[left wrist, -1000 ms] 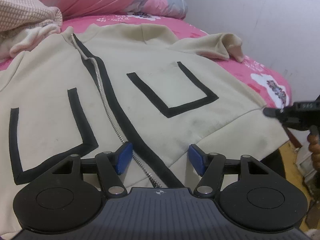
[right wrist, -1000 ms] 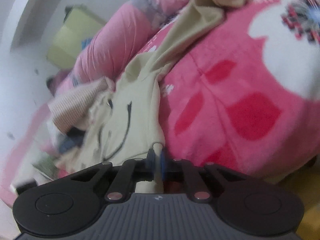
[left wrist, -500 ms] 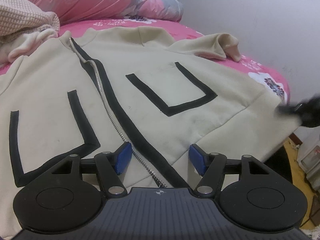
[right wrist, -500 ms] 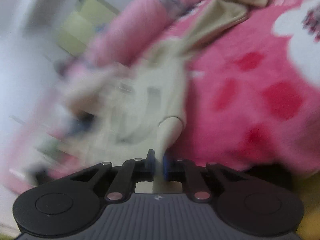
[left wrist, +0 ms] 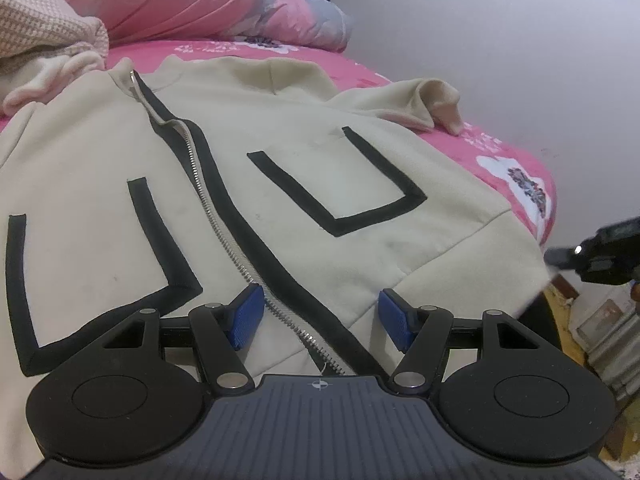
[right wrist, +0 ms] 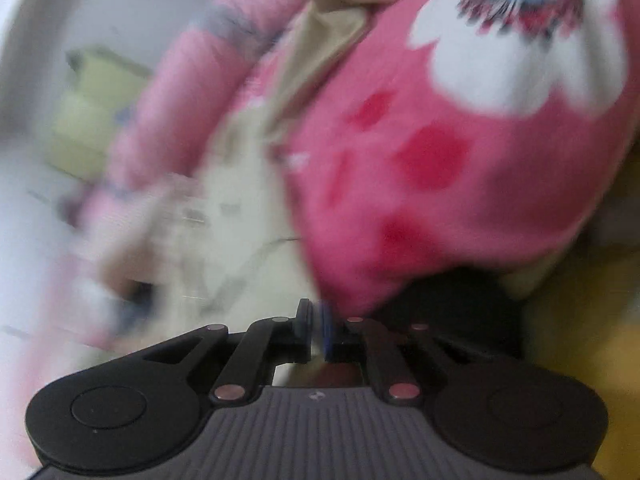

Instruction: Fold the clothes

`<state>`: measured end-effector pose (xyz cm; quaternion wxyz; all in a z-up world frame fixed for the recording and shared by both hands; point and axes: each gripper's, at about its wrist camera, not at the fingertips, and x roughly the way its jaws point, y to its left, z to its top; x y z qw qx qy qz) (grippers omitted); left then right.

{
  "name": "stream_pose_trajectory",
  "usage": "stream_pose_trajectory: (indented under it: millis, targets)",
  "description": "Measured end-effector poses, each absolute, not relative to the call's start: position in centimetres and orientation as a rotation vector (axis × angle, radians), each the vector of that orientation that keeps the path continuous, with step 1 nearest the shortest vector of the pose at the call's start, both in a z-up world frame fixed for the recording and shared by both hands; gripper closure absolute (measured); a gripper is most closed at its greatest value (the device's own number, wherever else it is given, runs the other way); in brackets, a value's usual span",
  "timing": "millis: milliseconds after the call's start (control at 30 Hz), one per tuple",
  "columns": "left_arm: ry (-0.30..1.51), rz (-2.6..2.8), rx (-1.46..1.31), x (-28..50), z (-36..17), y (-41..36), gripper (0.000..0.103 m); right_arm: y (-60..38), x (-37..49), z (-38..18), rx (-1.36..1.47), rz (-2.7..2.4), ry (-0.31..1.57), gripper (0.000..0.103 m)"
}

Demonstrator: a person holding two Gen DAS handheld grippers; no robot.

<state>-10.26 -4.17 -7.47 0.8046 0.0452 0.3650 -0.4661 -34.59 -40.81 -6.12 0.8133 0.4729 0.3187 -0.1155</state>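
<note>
Tugging the jacket [left wrist: 280, 208] hem farther sideways, right tongs [right wrist: 316, 330] stay clamped.

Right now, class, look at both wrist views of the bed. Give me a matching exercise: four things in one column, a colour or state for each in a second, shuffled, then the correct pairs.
Things
1. jacket
2. bedsheet
3. left gripper
4. right gripper

Colour or state
A. jaws apart, nothing between the pads
B. cream with black trim, spread flat
C. jaws shut on a strip of cream cloth
D. pink with white flower prints

Pairs: 1-B, 2-D, 3-A, 4-C
</note>
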Motion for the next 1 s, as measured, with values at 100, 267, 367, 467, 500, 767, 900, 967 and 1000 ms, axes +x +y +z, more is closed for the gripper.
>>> stream_pose_trajectory:
  millis: [100, 267, 367, 467, 500, 767, 900, 967, 1000]
  targets:
    - [0.784, -0.999, 0.086, -10.2, -7.4, -3.8, 0.039, -41.4, -35.9, -4.6, 0.976, -0.320, 0.660, 0.095]
    - [0.742, -0.978, 0.076, -10.7, -5.8, -2.6, 0.039, -39.8, -34.9, 0.4, 0.725, -0.357, 0.523, 0.095]
    - [0.692, -0.985, 0.060, -11.1, -4.3, -2.2, 0.039, -37.8, -30.9, 2.7, 0.505, -0.311, 0.480, 0.093]
    - [0.646, -0.994, 0.066, -11.1, -3.4, -3.4, 0.039, -35.6, -25.2, 2.8, 0.335, -0.249, 0.482, 0.088]
    - [0.651, -0.999, 0.076, -11.0, -3.7, -4.1, 0.039, -35.2, -23.8, 2.3, 0.303, -0.239, 0.498, 0.088]
    - [0.737, -0.972, 0.131, -10.2, -7.3, -6.8, 0.039, -37.3, -21.1, -3.9, 0.428, -0.222, 0.669, 0.089]
    - [0.757, -0.977, 0.096, -9.7, -6.8, -6.5, 0.039, -38.5, -21.5, -2.2, 0.476, -0.261, 0.655, 0.058]
    - [0.759, -0.977, 0.070, -9.5, -6.5, -6.4, 0.039, -39.7, -21.5, -1.5, 0.480, -0.283, 0.624, 0.058]
    - [0.758, -0.978, 0.058, -9.3, -6.3, -6.4, 0.038, -40.5, -21.4, -1.2, 0.482, -0.297, 0.610, 0.058]
